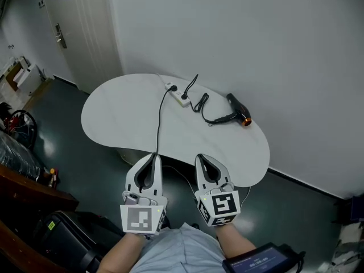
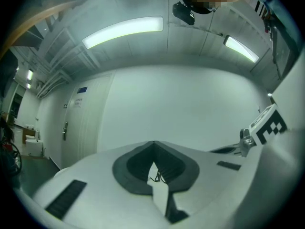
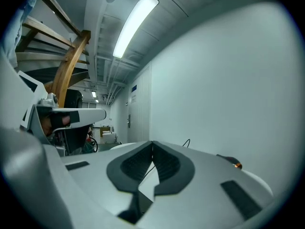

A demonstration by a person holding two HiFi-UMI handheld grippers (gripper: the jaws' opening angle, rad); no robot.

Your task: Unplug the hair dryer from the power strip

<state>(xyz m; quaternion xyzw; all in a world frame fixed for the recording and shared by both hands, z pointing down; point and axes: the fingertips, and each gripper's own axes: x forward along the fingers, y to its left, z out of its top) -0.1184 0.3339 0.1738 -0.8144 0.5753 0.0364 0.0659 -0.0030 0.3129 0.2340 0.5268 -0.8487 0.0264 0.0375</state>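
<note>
A white power strip (image 1: 177, 98) lies at the far side of the white table (image 1: 119, 118). A black plug (image 1: 184, 96) sits in it, and its coiled cord runs right to the black hair dryer (image 1: 239, 111), which lies near the wall. In the right gripper view the hair dryer (image 3: 232, 162) shows past the jaws. A second black cable (image 1: 158, 127) runs from the strip to the table's near edge. My left gripper (image 1: 155, 154) and right gripper (image 1: 199, 157) hover side by side over that edge, both shut and holding nothing, far from the strip.
The table stands against a pale wall. A door (image 1: 68, 33) is at the back left. Clutter and a black bag (image 1: 62, 232) stand on the dark floor at the left. A tablet (image 1: 263, 260) shows at the bottom right.
</note>
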